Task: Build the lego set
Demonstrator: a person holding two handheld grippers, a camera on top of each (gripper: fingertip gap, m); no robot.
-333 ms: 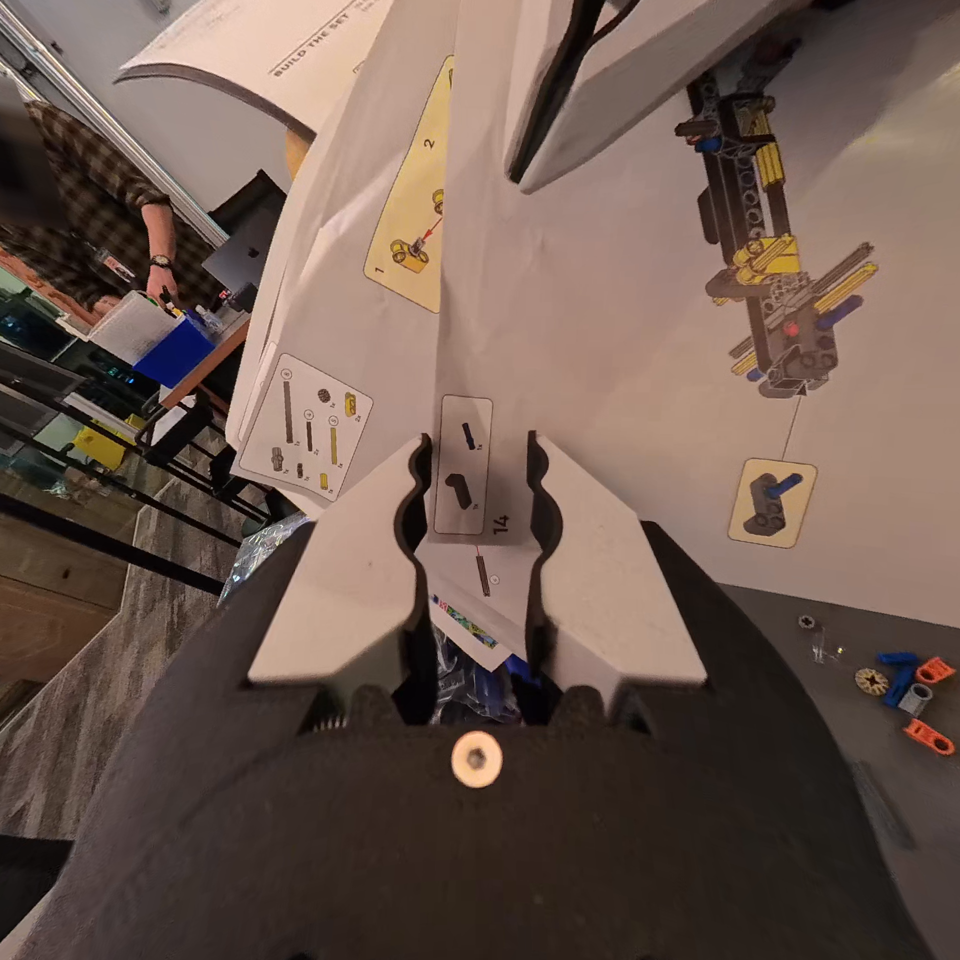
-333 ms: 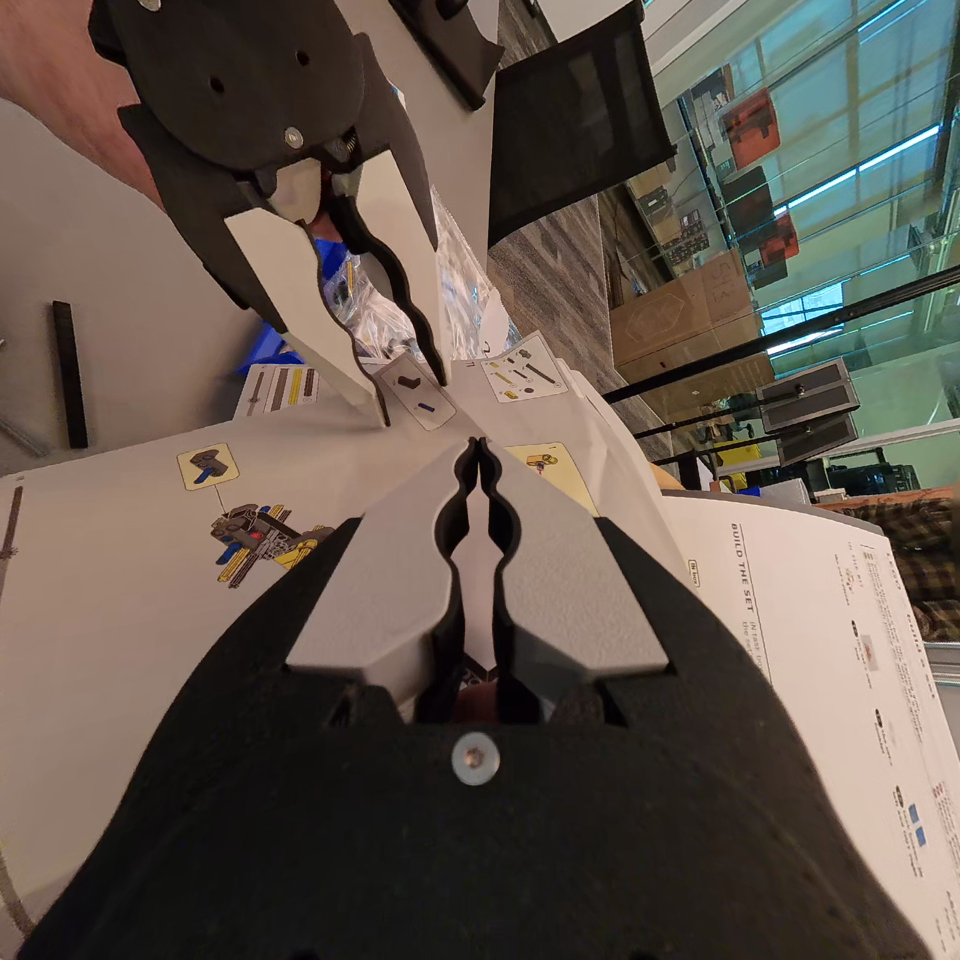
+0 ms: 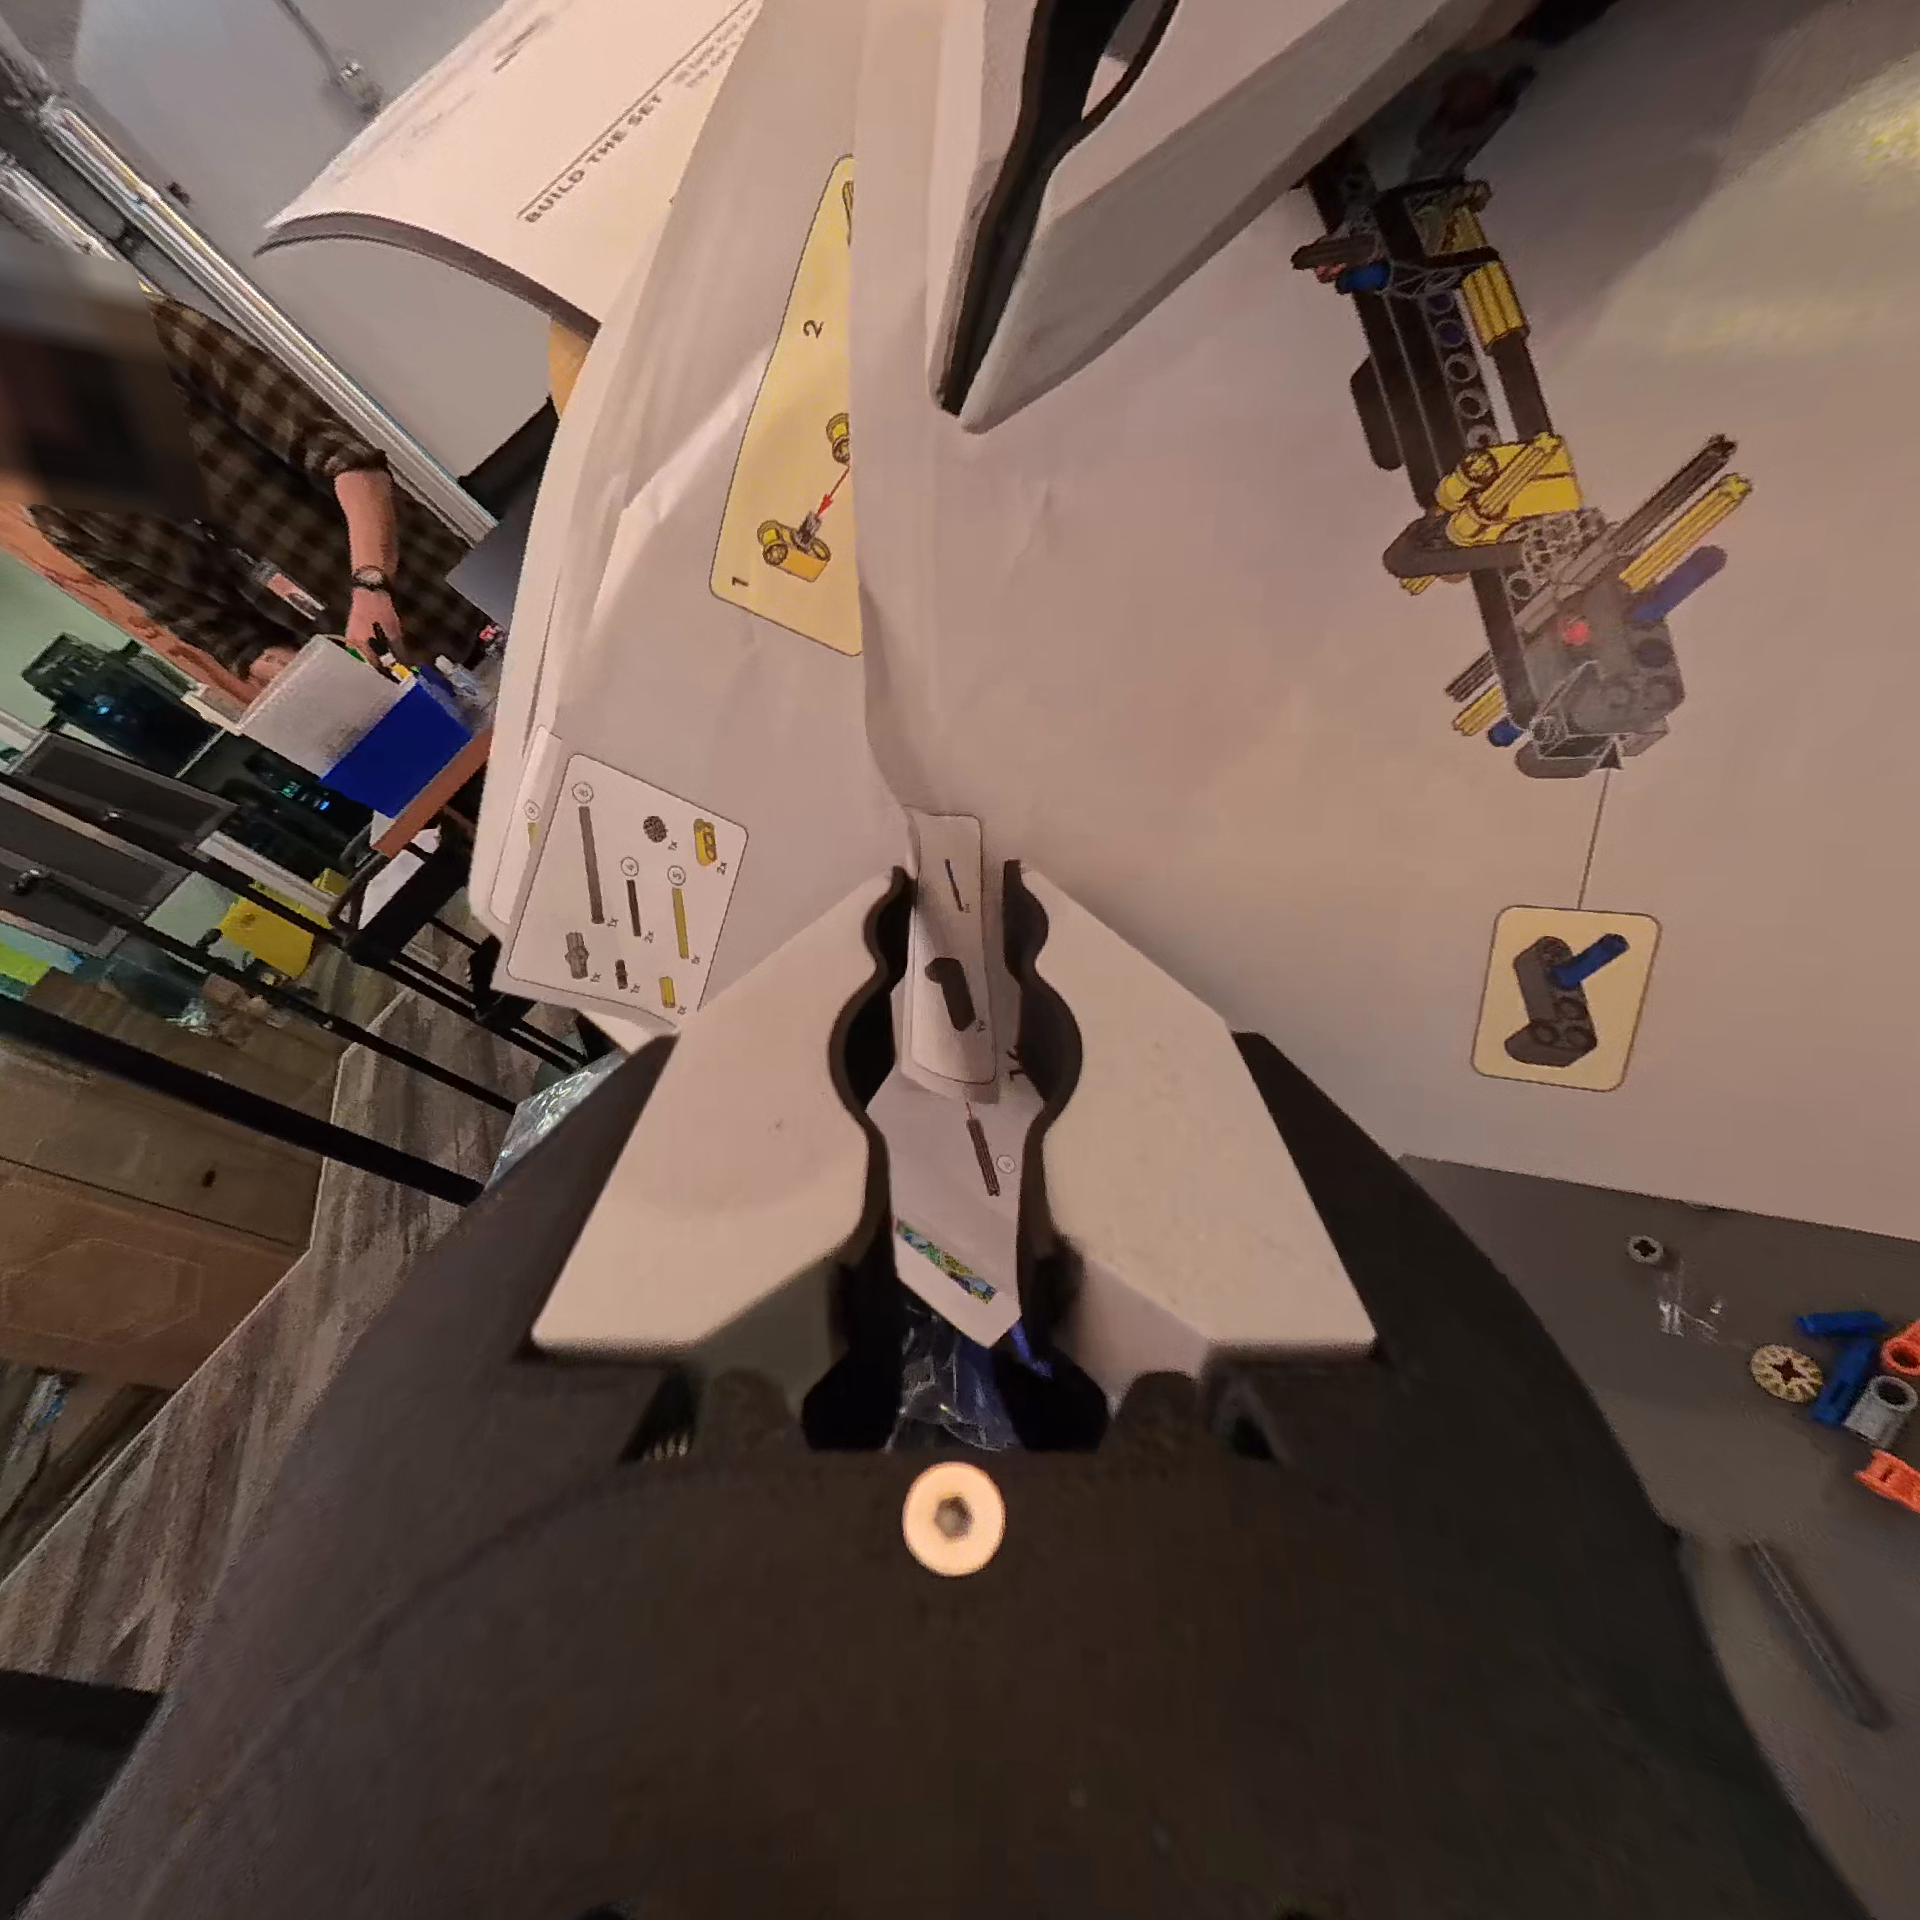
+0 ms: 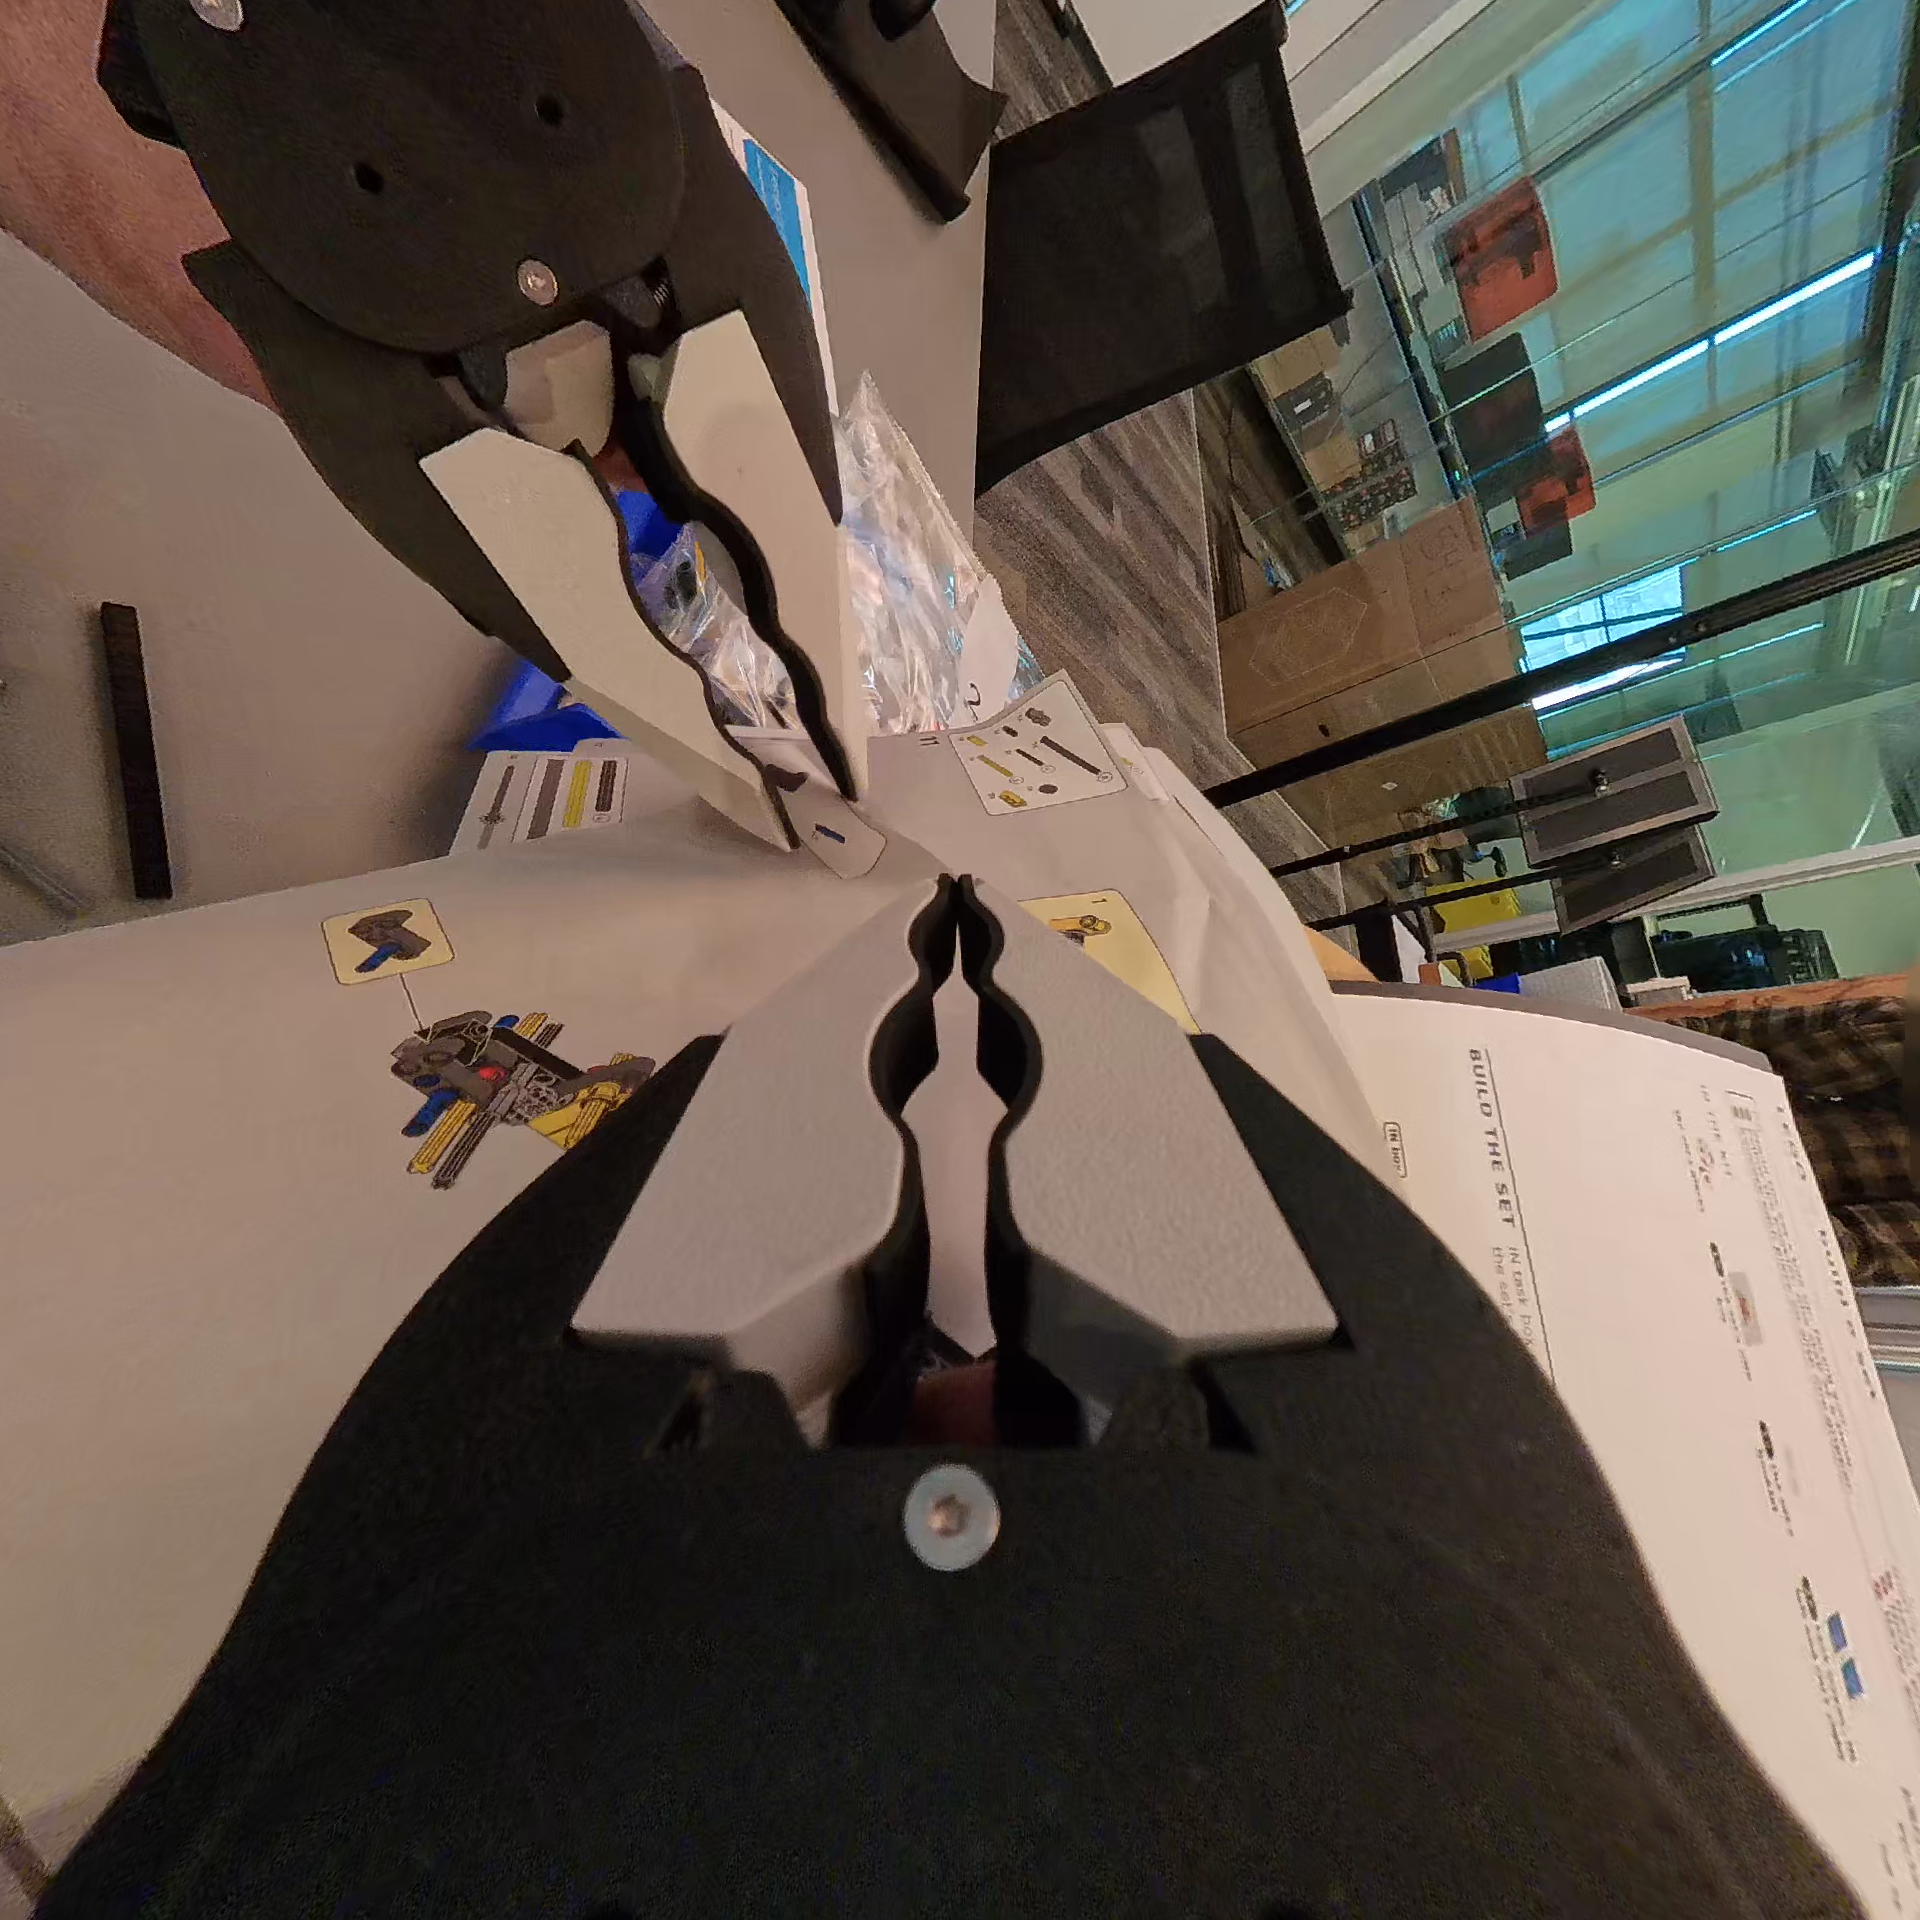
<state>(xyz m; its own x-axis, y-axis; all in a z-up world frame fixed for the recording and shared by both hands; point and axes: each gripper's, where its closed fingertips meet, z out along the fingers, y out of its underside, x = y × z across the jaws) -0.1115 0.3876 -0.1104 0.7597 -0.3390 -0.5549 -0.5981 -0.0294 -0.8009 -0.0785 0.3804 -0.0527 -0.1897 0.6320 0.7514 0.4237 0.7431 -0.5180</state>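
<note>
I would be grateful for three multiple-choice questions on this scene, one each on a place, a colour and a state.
1. Where do the loose small parts lie?
A on the grey table beside the booklet
B on the open page
C in a bowl

2. What colour is the callout box showing a black piece with a blue pin?
A green
B pale yellow
C red

3. How do the right gripper's fingers stand?
A spread wide
B tips together on a raised page
C around a brick

Answers: 1 A, they rest on bare table past the page edge. 2 B, its fill is pale yellow. 3 B, the tips meet at the page's ridge.
</note>
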